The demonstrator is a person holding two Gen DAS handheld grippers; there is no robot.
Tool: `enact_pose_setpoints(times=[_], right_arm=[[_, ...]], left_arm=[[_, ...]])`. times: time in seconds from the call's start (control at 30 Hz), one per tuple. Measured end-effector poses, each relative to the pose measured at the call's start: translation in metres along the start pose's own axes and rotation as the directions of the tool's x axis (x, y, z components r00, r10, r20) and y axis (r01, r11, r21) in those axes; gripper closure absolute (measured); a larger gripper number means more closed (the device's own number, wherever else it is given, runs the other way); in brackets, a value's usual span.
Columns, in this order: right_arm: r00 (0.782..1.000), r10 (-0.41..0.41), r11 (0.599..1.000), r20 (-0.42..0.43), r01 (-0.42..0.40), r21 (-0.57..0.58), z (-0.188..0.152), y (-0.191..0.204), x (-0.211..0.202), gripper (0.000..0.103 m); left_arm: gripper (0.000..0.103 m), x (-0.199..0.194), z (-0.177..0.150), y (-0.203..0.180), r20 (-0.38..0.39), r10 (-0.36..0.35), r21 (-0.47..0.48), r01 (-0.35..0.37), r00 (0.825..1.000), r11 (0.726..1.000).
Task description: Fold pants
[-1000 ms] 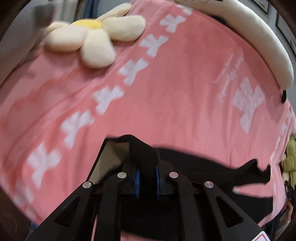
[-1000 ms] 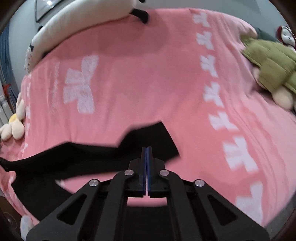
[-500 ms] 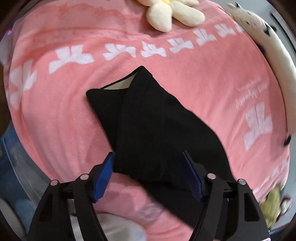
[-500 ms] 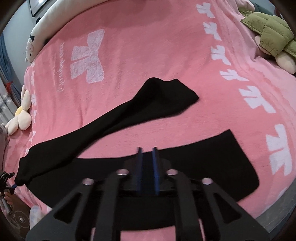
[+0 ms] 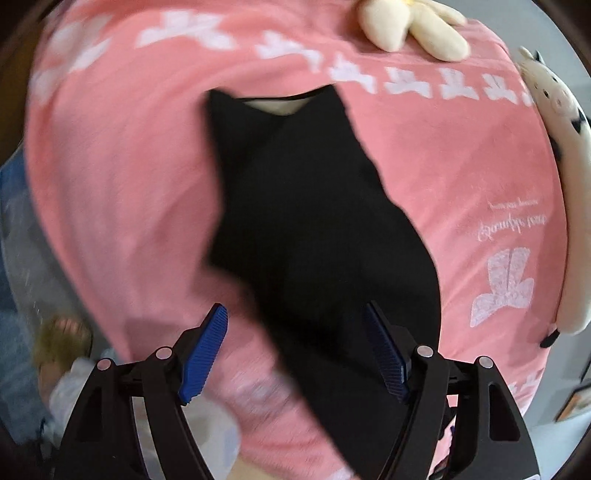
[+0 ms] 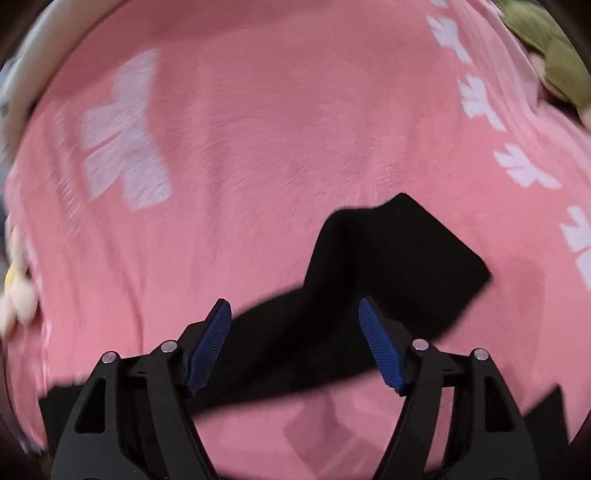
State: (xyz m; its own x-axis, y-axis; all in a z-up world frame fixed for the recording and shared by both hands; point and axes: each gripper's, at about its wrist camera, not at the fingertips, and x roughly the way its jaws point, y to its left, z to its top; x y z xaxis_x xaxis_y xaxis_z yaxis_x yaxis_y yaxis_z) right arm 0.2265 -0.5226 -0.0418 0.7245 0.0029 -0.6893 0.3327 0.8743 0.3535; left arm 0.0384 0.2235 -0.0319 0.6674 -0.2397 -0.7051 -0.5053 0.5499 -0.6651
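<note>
Black pants [image 5: 314, 229] lie released on the pink blanket [image 5: 129, 184].
The left gripper [image 5: 295, 350] stands spread wide; the right gripper [image 6: 295, 343] has just been opening; neither grips cloth.

bed: pink blanket [image 5: 461, 155] | wall: grey [image 5: 569, 48]

Black pants [image 5: 314, 229] with a cream lining at the waist are lying on a pink blanket [image 5: 122, 192] showing white bow shapes and white script. A cream flower toy [image 5: 413, 26] and an olive-green stuffed toy [image 6: 554, 55] are sitting at its edges.
</note>
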Motion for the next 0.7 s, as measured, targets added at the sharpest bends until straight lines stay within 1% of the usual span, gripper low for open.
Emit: enact_pose_setpoints(times=[0.03, 0.07, 0.1, 0.13, 0.17, 0.2, 0.23, 0.27, 0.3, 0.33, 0.37, 0.4, 0.47, 0.5, 0.53, 0.57, 0.6, 0.67, 0.7], right_arm=[[1.000, -0.012, 1.000, -0.012, 0.012, 0.007, 0.003, 0.000, 0.010, 0.034], [0.999, -0.037, 0.999, -0.031, 0.037, 0.010, 0.006, 0.001, 0.023, 0.045], [0.997, -0.057, 0.998, -0.045, 0.057, 0.007, 0.007, 0.001, 0.033, 0.058], [0.996, -0.062, 0.998, -0.062, 0.063, 0.011, 0.007, 0.000, 0.042, 0.081], [0.997, -0.066, 0.997, -0.050, 0.067, 0.028, 0.007, -0.003, 0.042, 0.098], [0.999, -0.045, 0.998, -0.025, 0.046, 0.049, 0.008, -0.006, 0.035, 0.099], [0.998, 0.030, 0.996, 0.048, -0.034, 0.087, 0.008, -0.012, 0.013, 0.099], [0.991, 0.083, 0.991, 0.101, -0.093, 0.099, 0.008, -0.016, -0.009, 0.099], [0.980, 0.131, 0.985, 0.151, -0.147, 0.096, 0.005, -0.019, -0.033, 0.099], [0.961, 0.179, 0.977, 0.213, -0.199, 0.078, -0.004, -0.024, -0.068, 0.099], [0.949, 0.200, 0.973, 0.242, -0.221, 0.063, -0.013, -0.029, -0.091, 0.099], [0.939, 0.215, 0.970, 0.269, -0.237, 0.052, -0.031, -0.040, -0.121, 0.099], [0.938, 0.212, 0.970, 0.275, -0.235, 0.056, -0.061, -0.057, -0.147, 0.099], [0.944, 0.193, 0.974, 0.267, -0.217, 0.062, -0.077, -0.068, -0.154, 0.099], [0.960, 0.160, 0.980, 0.232, -0.182, 0.078, -0.098, -0.082, -0.152, 0.099], [0.974, 0.138, 0.982, 0.182, -0.158, 0.100, -0.114, -0.093, -0.143, 0.099], [0.989, 0.098, 0.985, 0.114, -0.113, 0.131, -0.134, -0.109, -0.129, 0.099], [0.997, 0.066, 0.986, 0.047, -0.072, 0.151, -0.155, -0.123, -0.112, 0.096], [0.994, 0.079, 0.982, 0.070, -0.090, 0.168, -0.162, -0.126, -0.113, 0.096]], left_arm=[[0.032, 0.008, 0.005, -0.005, -0.001, 0.006, 0.000, -0.006, 1.000, 1.000], [0.033, 0.014, 0.008, -0.006, -0.003, 0.010, -0.001, -0.010, 1.000, 1.000], [0.056, 0.020, 0.013, -0.007, -0.008, 0.014, -0.001, -0.014, 1.000, 1.000], [0.082, 0.026, 0.018, -0.007, -0.021, 0.003, 0.002, -0.003, 1.000, 1.000], [0.086, 0.032, 0.025, -0.008, -0.038, -0.005, 0.012, 0.005, 0.999, 1.000], [0.091, 0.032, 0.031, -0.010, -0.034, -0.005, 0.019, 0.005, 0.999, 1.000], [0.094, 0.030, 0.036, -0.015, -0.024, -0.014, 0.041, 0.015, 1.000, 0.999], [0.094, 0.020, 0.045, -0.027, 0.005, -0.025, 0.105, 0.024, 1.000, 0.994], [0.094, 0.014, 0.048, -0.033, 0.020, -0.033, 0.141, 0.030, 0.999, 0.990], [0.094, 0.006, 0.052, -0.040, 0.036, -0.046, 0.175, 0.039, 0.998, 0.984], [0.094, -0.003, 0.057, -0.046, 0.044, -0.052, 0.208, 0.042, 0.998, 0.977], [0.094, -0.009, 0.060, -0.047, 0.049, -0.049, 0.227, 0.037, 0.998, 0.973], [0.094, -0.011, 0.062, -0.042, 0.042, -0.025, 0.247, 0.014, 0.999, 0.969], [0.093, -0.005, 0.061, -0.035, 0.018, -0.001, 0.257, -0.004, 1.000, 0.967], [0.092, 0.002, 0.061, -0.029, -0.011, 0.018, 0.266, -0.014, 1.000, 0.964], [0.092, 0.013, 0.058, -0.016, -0.046, 0.051, 0.261, -0.037, 0.998, 0.965], [0.090, 0.021, 0.056, -0.006, -0.066, 0.065, 0.251, -0.046, 0.996, 0.967], [0.087, 0.033, 0.050, 0.009, -0.089, 0.080, 0.233, -0.057, 0.993, 0.971], [0.084, 0.031, 0.048, 0.013, -0.078, 0.049, 0.216, -0.031, 0.996, 0.976]])
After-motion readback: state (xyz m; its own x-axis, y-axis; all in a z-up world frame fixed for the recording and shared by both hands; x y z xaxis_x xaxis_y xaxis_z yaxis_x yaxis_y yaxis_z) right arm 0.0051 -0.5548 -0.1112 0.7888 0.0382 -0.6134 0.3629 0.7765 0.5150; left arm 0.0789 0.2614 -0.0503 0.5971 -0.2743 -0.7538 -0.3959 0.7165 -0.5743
